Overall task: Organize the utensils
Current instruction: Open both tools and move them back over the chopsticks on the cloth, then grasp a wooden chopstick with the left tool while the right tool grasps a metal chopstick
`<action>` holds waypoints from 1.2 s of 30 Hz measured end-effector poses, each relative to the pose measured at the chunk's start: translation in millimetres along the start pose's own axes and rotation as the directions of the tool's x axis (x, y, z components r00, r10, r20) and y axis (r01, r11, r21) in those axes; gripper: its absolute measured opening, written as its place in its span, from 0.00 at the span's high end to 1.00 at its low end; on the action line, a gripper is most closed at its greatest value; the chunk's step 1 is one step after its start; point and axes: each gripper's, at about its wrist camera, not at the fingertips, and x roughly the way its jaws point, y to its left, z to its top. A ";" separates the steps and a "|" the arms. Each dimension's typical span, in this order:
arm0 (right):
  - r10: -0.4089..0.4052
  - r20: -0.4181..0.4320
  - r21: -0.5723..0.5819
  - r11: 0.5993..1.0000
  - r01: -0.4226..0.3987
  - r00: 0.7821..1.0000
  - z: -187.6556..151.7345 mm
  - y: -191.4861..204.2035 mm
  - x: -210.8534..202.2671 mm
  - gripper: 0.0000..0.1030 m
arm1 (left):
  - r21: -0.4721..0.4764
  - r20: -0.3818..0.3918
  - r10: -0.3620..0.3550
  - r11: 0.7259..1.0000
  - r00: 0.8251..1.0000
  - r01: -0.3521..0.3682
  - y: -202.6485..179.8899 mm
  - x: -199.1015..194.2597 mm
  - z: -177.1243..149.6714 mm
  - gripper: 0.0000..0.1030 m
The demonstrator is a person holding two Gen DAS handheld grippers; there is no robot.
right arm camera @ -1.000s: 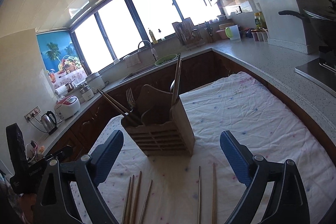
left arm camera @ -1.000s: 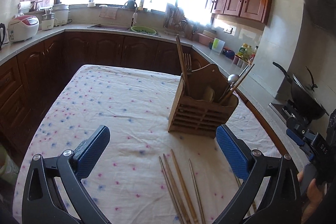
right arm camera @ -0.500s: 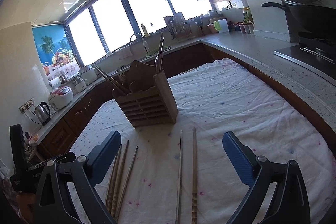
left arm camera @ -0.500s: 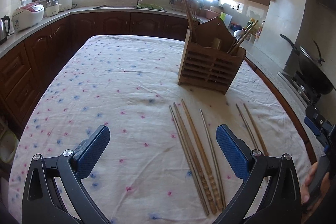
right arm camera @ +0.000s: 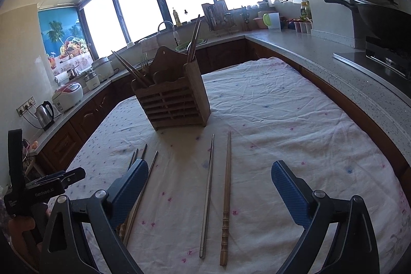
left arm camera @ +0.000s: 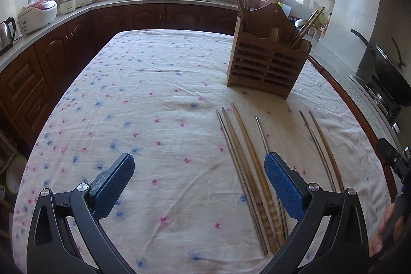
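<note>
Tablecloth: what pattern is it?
White tablecloth scattered with small blue and pink flowers; clearest in the left wrist view.

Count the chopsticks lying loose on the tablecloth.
6: a cluster of four in front of the wooden holder, one partly hidden by the left gripper, and a separate pair further right.

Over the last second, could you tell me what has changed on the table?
Both hand-held grippers, left and right, drew back from the holder, bringing the loose chopsticks fully into view. Nothing was grasped or released. Both stay open and empty; the holder, chopsticks and cloth lie as before.
</note>
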 end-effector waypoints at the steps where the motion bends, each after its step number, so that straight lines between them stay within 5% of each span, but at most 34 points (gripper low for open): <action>1: 0.003 -0.007 -0.006 1.000 -0.003 1.000 0.5 1.5 1.9 0.10 | 0.008 -0.006 -0.001 1.000 1.000 0.001 -2.3 1.5 0.9 0.00; 6: 0.017 -0.066 -0.032 0.999 -0.019 0.998 5.8 9.7 17.8 0.42 | 0.027 -0.045 -0.070 0.997 0.997 0.071 -14.0 12.7 10.0 0.03; 10: 0.036 -0.129 -0.028 0.999 -0.040 0.991 11.9 12.7 37.6 0.58 | 0.032 -0.092 -0.125 0.991 0.988 0.129 -26.4 31.8 23.0 0.16; 14: 0.045 -0.180 -0.022 0.999 -0.050 0.983 20.5 14.5 60.5 0.61 | 0.039 -0.150 -0.162 0.985 0.975 0.170 -38.0 60.0 38.5 0.37; 31: -0.097 -0.396 -0.133 0.990 0.048 0.913 24.2 11.2 171.7 0.81 | 0.135 -0.290 -0.091 0.982 0.953 0.135 -65.0 144.1 59.7 0.80; 36: -0.135 -0.373 -0.198 0.978 0.063 0.918 23.0 20.6 175.9 0.94 | 0.180 -0.278 -0.085 0.974 0.957 0.139 -77.7 143.8 56.4 0.92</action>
